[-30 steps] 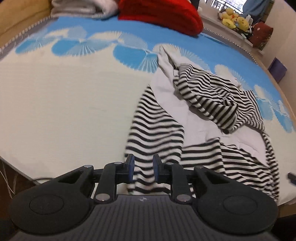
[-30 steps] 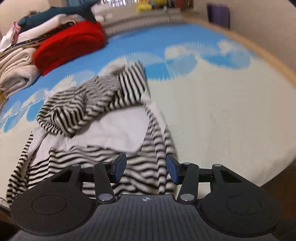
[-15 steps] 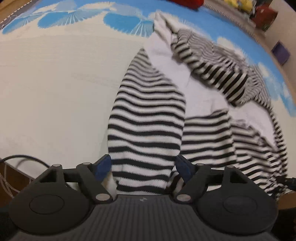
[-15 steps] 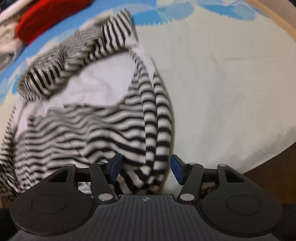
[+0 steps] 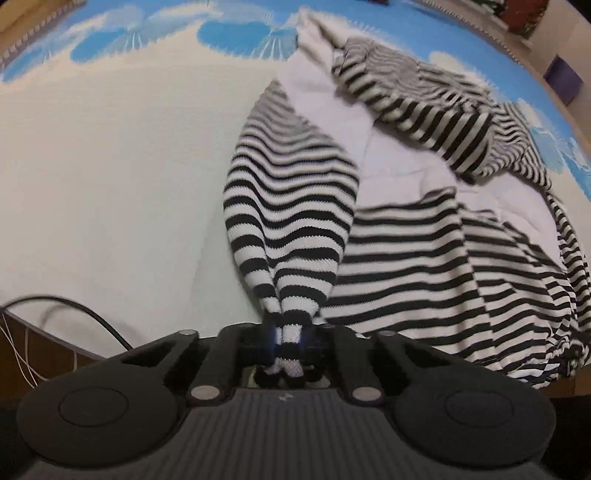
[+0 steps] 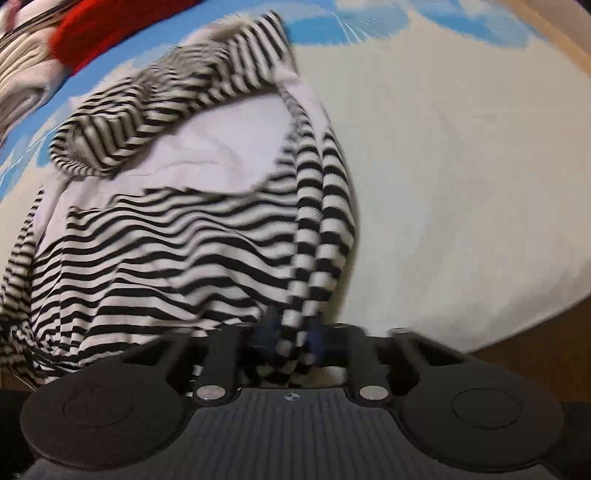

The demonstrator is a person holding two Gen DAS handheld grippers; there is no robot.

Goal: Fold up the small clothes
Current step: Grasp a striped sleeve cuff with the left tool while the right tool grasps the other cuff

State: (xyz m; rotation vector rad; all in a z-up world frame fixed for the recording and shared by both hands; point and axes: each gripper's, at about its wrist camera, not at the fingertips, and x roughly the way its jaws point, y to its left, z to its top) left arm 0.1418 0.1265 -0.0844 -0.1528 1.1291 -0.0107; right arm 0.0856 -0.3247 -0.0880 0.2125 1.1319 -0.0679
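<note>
While one striped garment (image 5: pixel 424 254) lies on the bed (image 5: pixel 110 184), two tools, left tool (image 5: pixel 288 341) and right tool (image 6: pixel 291 343), are closing, each pinching a sleeve.

Cuff end of striped sleeve (image 5: pixel 288 258) is disappearing between the pads of the left gripper (image 5: pixel 289 341); its tip is lying hidden behind the gripper body; the other sleeve (image 6: pixel 314 236) is doing likewise in the right gripper (image 6: pixel 291 345), whose closing jaws are smearing with blur; red fabric (image 6: pixel 96 33) is being cut by the top edge; purple object (image 5: pixel 563 75) is showing too small to identify; cable (image 5: pixel 74 308) is running out of frame.
</note>
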